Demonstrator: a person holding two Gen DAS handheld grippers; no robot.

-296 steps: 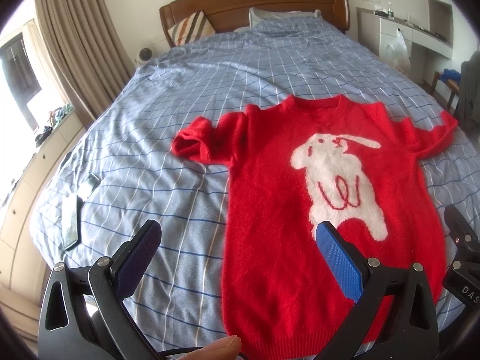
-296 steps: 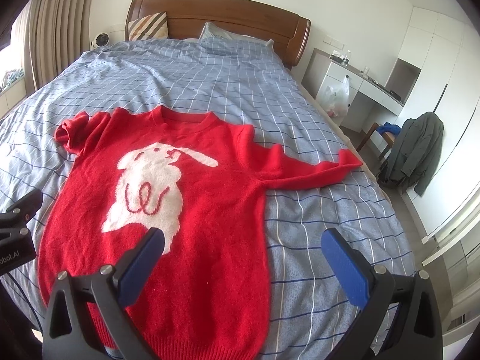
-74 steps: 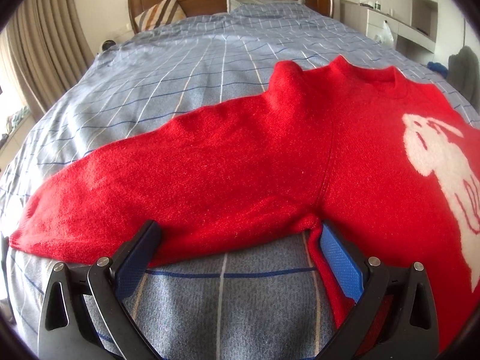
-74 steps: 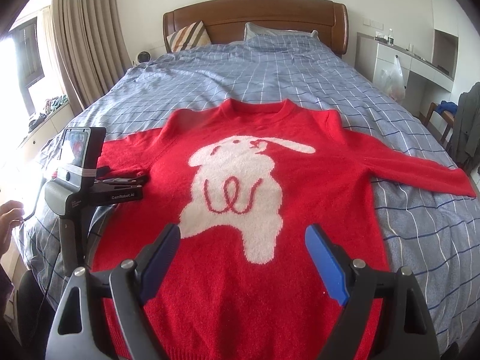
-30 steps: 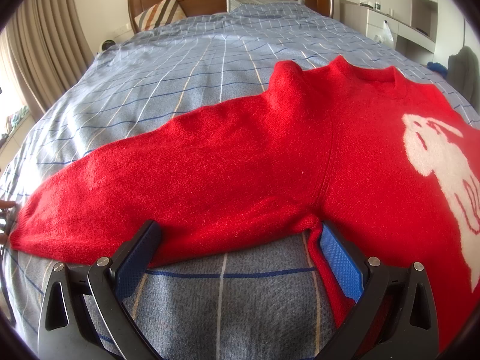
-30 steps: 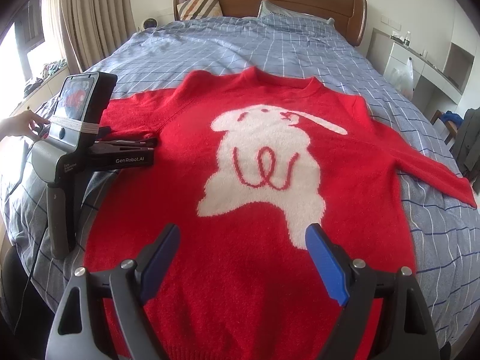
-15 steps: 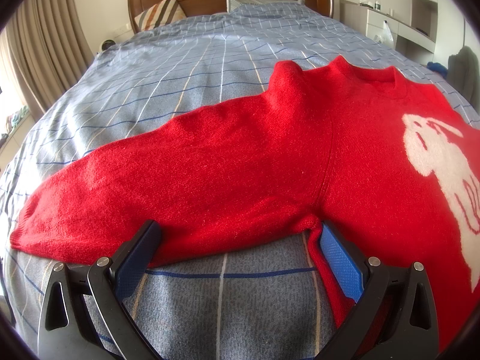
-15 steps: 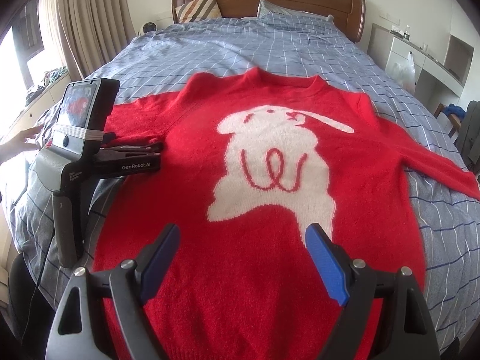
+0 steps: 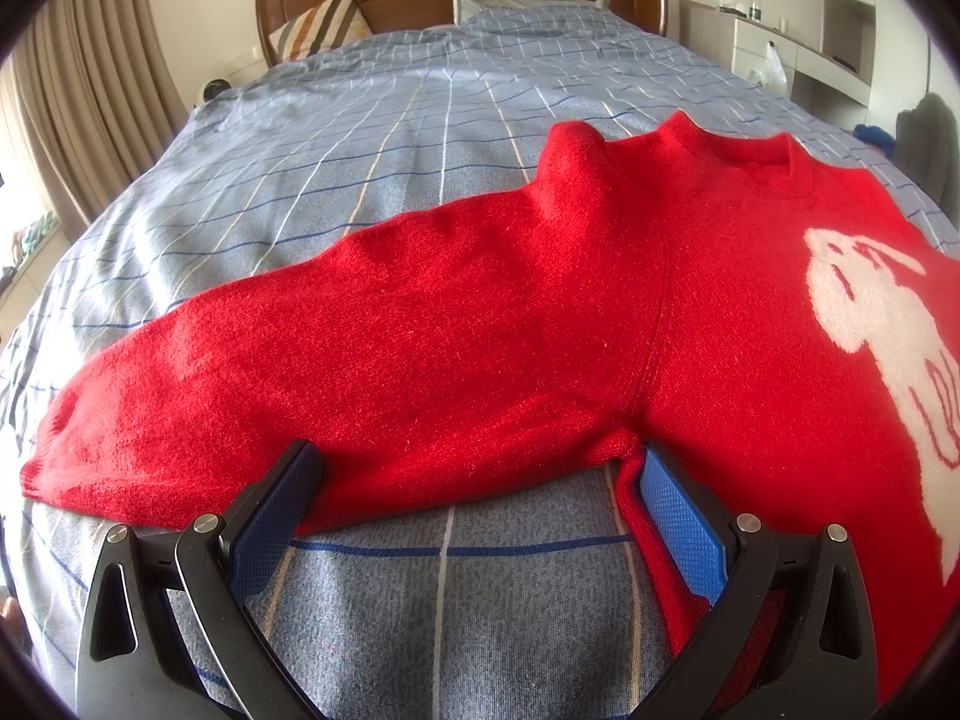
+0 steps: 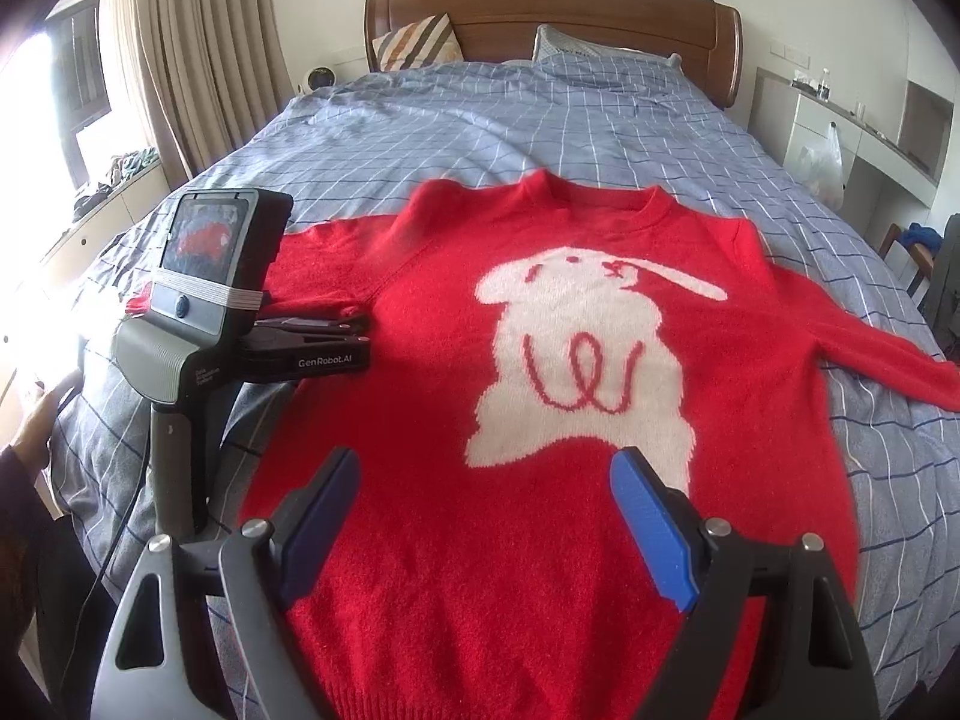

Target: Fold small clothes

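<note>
The red sweater (image 10: pixel 540 396) lies flat on the bed (image 10: pixel 480 120). The left tongs (image 9: pixel 480 510) rest low at its underarm, released, straddling the sleeve edge. The right tongs (image 10: pixel 486 510) hover released over its hem.

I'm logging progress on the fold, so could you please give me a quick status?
Left tool open at sweater armpit. Right tool open above hem. Red rabbit sweater flat on bed, unfolded. Nothing in the way.
</note>
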